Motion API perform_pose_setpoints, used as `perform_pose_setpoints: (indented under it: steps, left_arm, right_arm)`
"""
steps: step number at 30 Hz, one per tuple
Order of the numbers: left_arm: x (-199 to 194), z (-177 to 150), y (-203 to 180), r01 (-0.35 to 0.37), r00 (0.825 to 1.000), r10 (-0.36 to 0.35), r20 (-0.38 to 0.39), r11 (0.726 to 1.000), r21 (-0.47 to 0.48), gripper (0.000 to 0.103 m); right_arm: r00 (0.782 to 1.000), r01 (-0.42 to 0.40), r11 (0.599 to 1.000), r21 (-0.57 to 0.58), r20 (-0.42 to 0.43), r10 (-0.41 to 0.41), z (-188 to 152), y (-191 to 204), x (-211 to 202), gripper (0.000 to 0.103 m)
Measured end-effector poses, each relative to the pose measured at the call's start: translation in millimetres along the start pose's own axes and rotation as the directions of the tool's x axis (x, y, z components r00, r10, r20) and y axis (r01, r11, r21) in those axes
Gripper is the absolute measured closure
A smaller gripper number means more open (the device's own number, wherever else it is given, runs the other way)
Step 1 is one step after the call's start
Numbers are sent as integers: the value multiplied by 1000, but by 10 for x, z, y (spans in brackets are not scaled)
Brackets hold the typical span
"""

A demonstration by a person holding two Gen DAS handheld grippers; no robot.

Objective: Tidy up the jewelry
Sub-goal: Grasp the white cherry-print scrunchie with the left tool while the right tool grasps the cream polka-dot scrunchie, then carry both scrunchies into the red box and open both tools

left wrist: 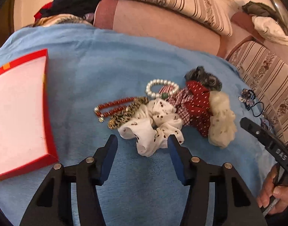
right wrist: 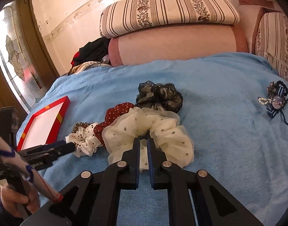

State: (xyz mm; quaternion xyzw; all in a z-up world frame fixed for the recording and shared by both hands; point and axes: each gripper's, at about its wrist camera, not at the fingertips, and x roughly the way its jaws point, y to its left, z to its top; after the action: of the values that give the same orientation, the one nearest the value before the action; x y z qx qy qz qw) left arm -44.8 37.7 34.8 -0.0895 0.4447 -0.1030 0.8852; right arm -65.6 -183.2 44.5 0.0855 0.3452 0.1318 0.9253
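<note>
Nearest the right wrist camera, the right gripper (right wrist: 143,141) has its jaws pressed together on the sheer edge of the cream scrunchie (right wrist: 149,131), pinching a fold of that fabric between the pads. Nearest the left wrist camera, the left gripper (left wrist: 142,141) stands spread about halfway; its fingertips sit at the near edge of the white scrunchie (left wrist: 153,124) with cherry print, and the pads do not press on it.

Beneath everything lies a blue blanket (left wrist: 106,66) spread over a bed, with a pink bolster (left wrist: 162,24) and striped cushions (left wrist: 172,1) behind it. On the blanket's left side rests a shallow red tray (left wrist: 19,109) with a pale inside, well apart from the pile.

In the pile, the cream scrunchie is the largest piece, on the right. Beside it is a dark red scrunchie (left wrist: 198,103) with white dots, then a red checked one (left wrist: 179,99), with a grey sheer scrunchie (left wrist: 204,77) behind. A leopard-print scrunchie (left wrist: 125,111) touches the white one's left edge.

Smaller still, a pearl bracelet (left wrist: 160,89) lies partly on the checked fabric, and a red bead bracelet (left wrist: 113,107) sits just left of the leopard print. Off near the blanket's right edge lies a separate cluster of small hair ties and trinkets (right wrist: 276,99), well apart from the pile.
</note>
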Motion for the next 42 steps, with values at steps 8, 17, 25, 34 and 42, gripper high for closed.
perform_pose_setpoints:
  steps: [8, 17, 25, 34, 42]
  left_arm:
    - [247, 42, -127, 50, 998, -50, -26, 999, 11, 74]
    - [181, 73, -198, 37, 999, -38, 18, 998, 57, 91]
    - [168, 82, -193, 55, 998, -55, 8, 996, 64, 91]
    - [229, 69, -160, 89, 996, -90, 16, 996, 31, 95]
    - [-145, 125, -288, 101, 980, -117, 159, 990, 101, 95]
  right_arm:
    - [999, -9, 999, -31, -50, 7, -65, 80, 132, 73]
    - [999, -16, 992, -123, -42, 10, -113, 247, 175, 54]
    - [992, 45, 980, -194, -108, -67, -183, 288, 409, 91]
    - [1000, 8, 994, -105, -4, -9, -80, 197, 109, 95]
    - [990, -40, 995, -87, 129, 51, -8, 227, -205, 96]
